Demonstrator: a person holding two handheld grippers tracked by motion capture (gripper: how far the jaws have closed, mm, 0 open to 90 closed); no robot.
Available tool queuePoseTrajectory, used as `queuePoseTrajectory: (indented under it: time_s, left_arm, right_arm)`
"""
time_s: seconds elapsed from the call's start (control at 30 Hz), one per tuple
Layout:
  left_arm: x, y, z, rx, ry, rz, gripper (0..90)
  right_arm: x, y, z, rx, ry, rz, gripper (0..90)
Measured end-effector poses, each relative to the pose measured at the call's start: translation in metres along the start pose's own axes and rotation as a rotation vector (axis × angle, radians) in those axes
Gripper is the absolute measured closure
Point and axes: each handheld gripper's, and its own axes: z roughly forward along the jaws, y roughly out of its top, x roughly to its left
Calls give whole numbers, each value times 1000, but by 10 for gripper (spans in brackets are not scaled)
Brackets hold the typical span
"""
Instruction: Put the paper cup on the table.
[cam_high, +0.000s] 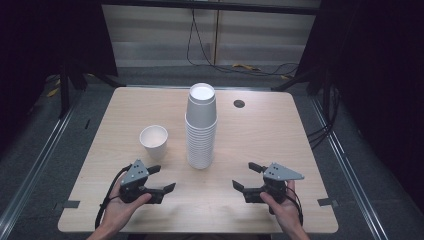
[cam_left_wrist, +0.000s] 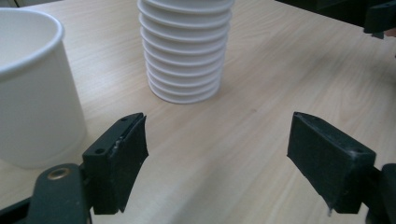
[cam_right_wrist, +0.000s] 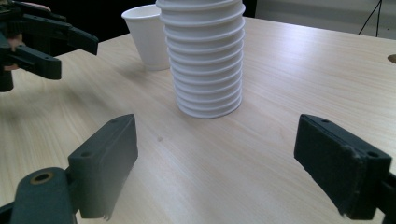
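Black hand-held gripper (cam_high: 162, 178) each hand: grey three-cornered top plate, trailing black cable.

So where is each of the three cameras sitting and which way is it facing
High view: above the person's side, looking forward and down on the table; both forearms and hands show, with the left hand-held gripper and right hand-held gripper.
Left gripper view: rides the left hand-held gripper, low over the table, facing the single cup; its own open jaws show.
Right gripper view: rides the right hand-held gripper, facing the cup stack; its own open jaws show.
Shared: all three see the cup stack and single cup.
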Motion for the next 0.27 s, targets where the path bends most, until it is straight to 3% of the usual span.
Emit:
queuePoseTrajectory:
  time_s: [0.1,0.2,0.27]
  left_arm:
    - [-8,-7,1,8,-13,19,193]
    - [-3,-10,5,6,-15,1,189]
    - [2,-12,8,4,6,-2,184]
  right_arm:
    - [2,-1,1,-3,6,8,135]
    - [3,-2,2,13,4,-4,135]
    - [2,-1,1,5,7,4,134]
